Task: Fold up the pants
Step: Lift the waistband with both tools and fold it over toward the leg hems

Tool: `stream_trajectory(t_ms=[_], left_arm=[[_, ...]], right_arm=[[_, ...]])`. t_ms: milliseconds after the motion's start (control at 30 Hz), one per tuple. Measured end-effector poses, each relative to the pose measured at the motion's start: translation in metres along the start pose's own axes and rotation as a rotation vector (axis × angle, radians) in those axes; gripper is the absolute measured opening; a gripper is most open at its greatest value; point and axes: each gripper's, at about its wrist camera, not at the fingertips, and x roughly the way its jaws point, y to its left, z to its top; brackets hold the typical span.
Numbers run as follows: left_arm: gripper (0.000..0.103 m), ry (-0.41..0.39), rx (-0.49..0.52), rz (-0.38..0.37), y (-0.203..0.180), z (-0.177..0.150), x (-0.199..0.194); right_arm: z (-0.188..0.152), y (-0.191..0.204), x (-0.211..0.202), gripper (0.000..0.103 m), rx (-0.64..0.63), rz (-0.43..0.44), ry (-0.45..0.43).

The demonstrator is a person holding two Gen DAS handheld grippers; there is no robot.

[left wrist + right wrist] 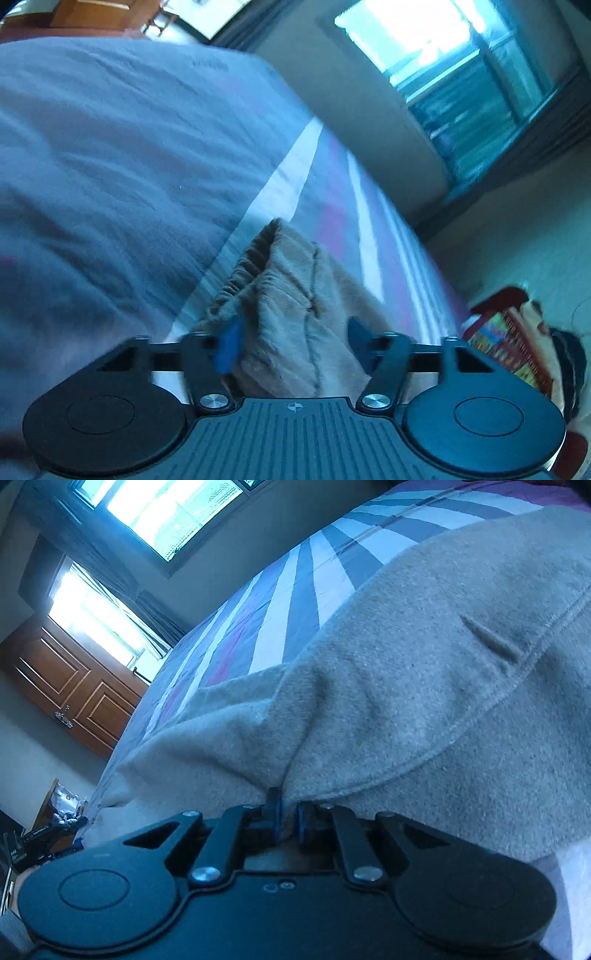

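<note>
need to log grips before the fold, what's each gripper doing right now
Left gripper: open, fingers either side of the pants, not clamped.
Right gripper: shut on the pants, pinching a fold.

Left gripper (293,341) jaws spread wide; right gripper (288,821) jaws nearly closed.

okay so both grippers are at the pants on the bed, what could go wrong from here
The left gripper is open around the waistband; if the right gripper pulls first, that end may stay behind.
The right one pinches only a small tuck of the pants, which could slip out.
</note>
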Motion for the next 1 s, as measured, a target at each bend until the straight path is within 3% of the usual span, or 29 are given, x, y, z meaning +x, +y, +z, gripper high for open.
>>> stream_trajectory(t_ms=[100,167,233,333,400,533,633,700,767,867,933,1000], left_arm=[[0.064,-0.025,-0.011,0.011,0.006,-0.016,-0.012],[0.058,-0.018,-0.022,0.023,0.005,-0.023,-0.013],[0.044,-0.003,-0.053,0.024,0.007,-0.027,-0.009],[0.038,-0.008,-0.074,0.013,0.006,-0.029,-0.004],[0.038,-0.005,-0.122,-0.019,0.010,-0.030,0.001],[0.038,0.030,-0.140,-0.003,0.010,-0.032,0.019],[0.036,0.022,-0.106,0.015,0.002,-0.036,0.028],[0.025,0.017,-0.099,0.010,0.000,-0.034,0.031],[0.022,-0.020,-0.073,-0.042,-0.004,-0.025,0.021],[0.021,-0.043,-0.009,-0.060,-0.007,-0.012,0.008],[0.021,0.025,0.014,0.012,0.005,-0.009,0.019],[0.021,0.074,0.026,0.044,0.011,-0.012,0.030]], right_arm=[[0.007,0.006,0.005,0.014,-0.006,0.004,-0.003],[0.009,0.011,0.001,0.015,-0.017,0.002,-0.003],[0.010,0.011,-0.005,0.015,-0.013,0.003,-0.002],[0.010,0.011,-0.006,0.015,-0.012,0.006,0.001],[0.011,0.011,-0.006,0.015,-0.010,0.006,0.000],[0.011,0.008,-0.006,0.015,0.006,0.009,-0.009],[0.013,0.005,-0.004,0.015,0.047,0.017,-0.010],[0.013,0.004,-0.003,0.010,0.056,0.016,-0.009],[0.017,0.007,-0.004,0.006,0.053,-0.007,-0.014],[0.021,0.029,-0.029,0.005,-0.046,0.038,-0.120],[0.014,0.038,-0.042,0.005,-0.094,0.048,-0.151],[0.003,0.032,-0.027,0.006,-0.112,-0.001,-0.073]])
